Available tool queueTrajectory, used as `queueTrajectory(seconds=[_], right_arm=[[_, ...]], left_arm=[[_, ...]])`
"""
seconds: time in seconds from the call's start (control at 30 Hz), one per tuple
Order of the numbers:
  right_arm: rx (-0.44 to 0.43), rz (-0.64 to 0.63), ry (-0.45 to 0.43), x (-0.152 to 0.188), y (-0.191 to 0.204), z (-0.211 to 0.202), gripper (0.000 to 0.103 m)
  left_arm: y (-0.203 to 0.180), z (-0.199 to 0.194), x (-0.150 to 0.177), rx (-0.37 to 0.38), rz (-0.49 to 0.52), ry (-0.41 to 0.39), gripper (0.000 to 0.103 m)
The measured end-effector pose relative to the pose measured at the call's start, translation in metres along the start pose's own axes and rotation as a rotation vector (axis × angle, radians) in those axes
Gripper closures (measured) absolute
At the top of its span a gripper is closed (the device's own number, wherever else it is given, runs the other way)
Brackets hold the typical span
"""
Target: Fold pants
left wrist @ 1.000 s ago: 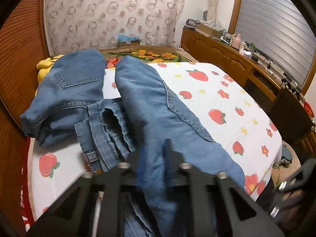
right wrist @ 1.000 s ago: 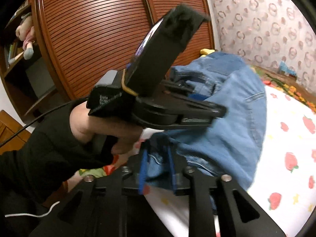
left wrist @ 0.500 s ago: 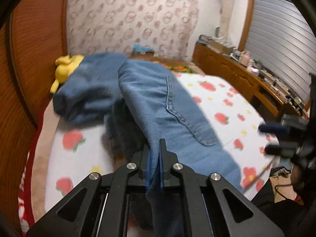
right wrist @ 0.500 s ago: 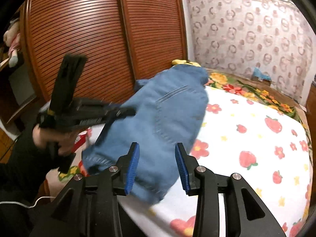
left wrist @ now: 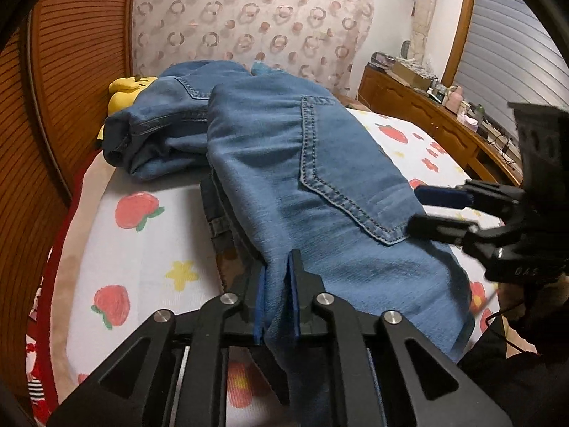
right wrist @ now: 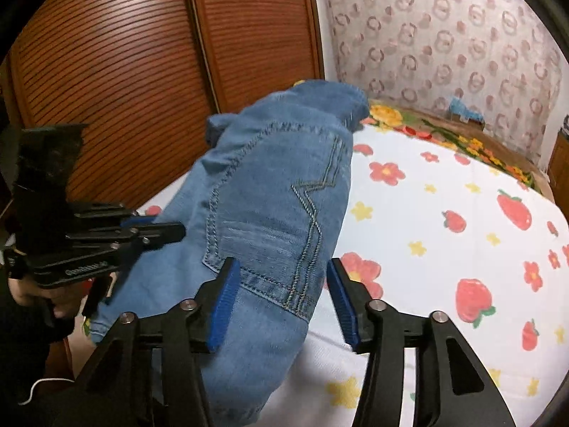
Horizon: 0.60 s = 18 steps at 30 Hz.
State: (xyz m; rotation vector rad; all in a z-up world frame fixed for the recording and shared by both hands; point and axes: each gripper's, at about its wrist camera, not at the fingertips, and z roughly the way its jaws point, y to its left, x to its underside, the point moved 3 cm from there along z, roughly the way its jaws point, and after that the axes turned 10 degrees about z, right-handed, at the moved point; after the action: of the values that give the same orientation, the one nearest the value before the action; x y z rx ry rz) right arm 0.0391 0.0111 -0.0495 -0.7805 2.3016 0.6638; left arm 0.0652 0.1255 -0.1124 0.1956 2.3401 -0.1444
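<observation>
Blue denim pants [left wrist: 306, 163] lie folded lengthwise on the bed, back pockets up; they also show in the right wrist view [right wrist: 270, 213]. My left gripper [left wrist: 276, 295] is shut on the pants' near edge at the waist. My right gripper [right wrist: 281, 299] is open, its blue pads either side of the denim's near corner, holding nothing. The right gripper shows at the right in the left wrist view [left wrist: 441, 210]; the left gripper shows at the left in the right wrist view [right wrist: 153, 231].
The bed has a white sheet [right wrist: 444, 249] with strawberries and flowers. A yellow plush toy [left wrist: 124, 89] lies by the far end. A wooden slatted wardrobe [right wrist: 142, 71] stands along the left side. A wooden dresser [left wrist: 426, 114] with clutter stands to the right.
My right gripper let go of the pants, opened and drew back over the denim's corner. My left gripper stayed shut on the fabric and the pants settled flatter on the bed.
</observation>
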Motion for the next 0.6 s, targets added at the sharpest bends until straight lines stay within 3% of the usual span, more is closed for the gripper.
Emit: queueTrajectory(seconds=[0.17, 0.37, 0.6], right_arm=[[-0.003, 0.0, 0.016, -0.007, -0.011, 0.008, 0.043], [-0.015, 0.014, 0.009, -0.019, -0.022, 0.017, 0.038], [-0.07, 0.057, 0.038, -0.031, -0.04, 0.047, 0.031]], left_arm=[[0.008, -0.007, -0.006, -0.01, -0.025, -0.019, 0.056], [0.02, 0.0, -0.017, 0.01, -0.039, -0.017, 0.055], [0.033, 0.034, -0.014, 0.07, -0.091, 0.043, 0.054]])
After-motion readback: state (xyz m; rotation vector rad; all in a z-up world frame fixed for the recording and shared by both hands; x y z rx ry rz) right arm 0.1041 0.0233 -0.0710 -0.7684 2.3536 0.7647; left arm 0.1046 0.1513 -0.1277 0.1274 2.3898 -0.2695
